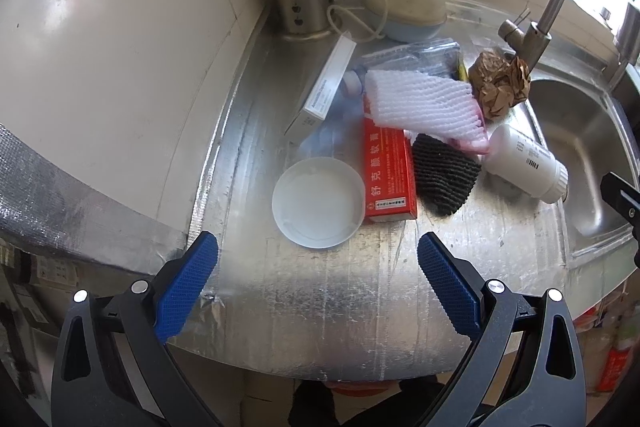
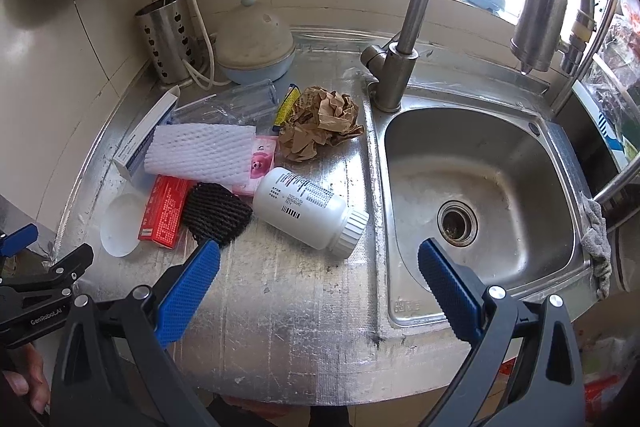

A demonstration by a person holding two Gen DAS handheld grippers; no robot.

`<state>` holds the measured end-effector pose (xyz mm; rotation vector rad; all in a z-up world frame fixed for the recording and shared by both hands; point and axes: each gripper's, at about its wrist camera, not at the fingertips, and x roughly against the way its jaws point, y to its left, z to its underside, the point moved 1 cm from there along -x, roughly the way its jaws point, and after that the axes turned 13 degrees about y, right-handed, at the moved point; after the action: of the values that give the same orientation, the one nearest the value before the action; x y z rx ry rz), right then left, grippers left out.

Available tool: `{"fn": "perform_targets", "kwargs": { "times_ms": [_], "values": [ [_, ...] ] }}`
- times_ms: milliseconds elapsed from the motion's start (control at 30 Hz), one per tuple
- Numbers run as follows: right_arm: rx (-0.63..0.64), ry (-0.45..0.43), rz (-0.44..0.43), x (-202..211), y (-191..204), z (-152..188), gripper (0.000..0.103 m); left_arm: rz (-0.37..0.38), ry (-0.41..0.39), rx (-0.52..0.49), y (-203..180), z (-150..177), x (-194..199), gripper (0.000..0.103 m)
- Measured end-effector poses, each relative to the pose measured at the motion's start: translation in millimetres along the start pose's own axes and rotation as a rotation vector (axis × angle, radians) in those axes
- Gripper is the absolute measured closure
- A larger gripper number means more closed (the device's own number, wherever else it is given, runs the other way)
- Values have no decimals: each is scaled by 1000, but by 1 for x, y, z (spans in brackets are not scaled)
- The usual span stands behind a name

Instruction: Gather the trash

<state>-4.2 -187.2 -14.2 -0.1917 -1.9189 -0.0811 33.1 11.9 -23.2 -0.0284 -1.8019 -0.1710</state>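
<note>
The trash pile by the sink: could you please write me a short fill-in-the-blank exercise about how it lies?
1. The white bottle lies on its ____ on the counter.
2. The white foam net rests partly on top of the ____ box.
3. The crumpled brown paper sits beside the base of the ____.
4. Both the left hand-held gripper and the right hand-held gripper are ____.

Missing words: side; red; faucet; open

Foil-covered counter (image 2: 280,307) beside sink: white bottle (image 2: 308,213), red box (image 2: 166,211), white lid (image 2: 120,225), crumpled brown paper (image 2: 324,121).
</note>
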Motion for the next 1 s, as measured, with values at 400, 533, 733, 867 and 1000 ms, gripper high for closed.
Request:
{"fn": "perform_targets", "kwargs": {
  "times_ms": [400, 533, 733, 867, 1000],
  "values": [
    [5, 4, 5, -5, 0, -3, 5, 0, 14, 5, 1, -1, -6, 6],
    [5, 8, 2, -7, 0, -4, 5, 5, 20, 6, 1, -2, -9, 6],
    [2, 14, -2, -10, 0, -6, 5, 14, 28, 9, 2, -5, -12, 6],
    [7, 17, -1, -12, 1, -9, 5, 13, 32, 7, 1, -7, -14, 6],
    [5, 20, -1, -14, 2, -10, 5, 13, 36, 10, 1, -9, -15, 6]
  ]
}}
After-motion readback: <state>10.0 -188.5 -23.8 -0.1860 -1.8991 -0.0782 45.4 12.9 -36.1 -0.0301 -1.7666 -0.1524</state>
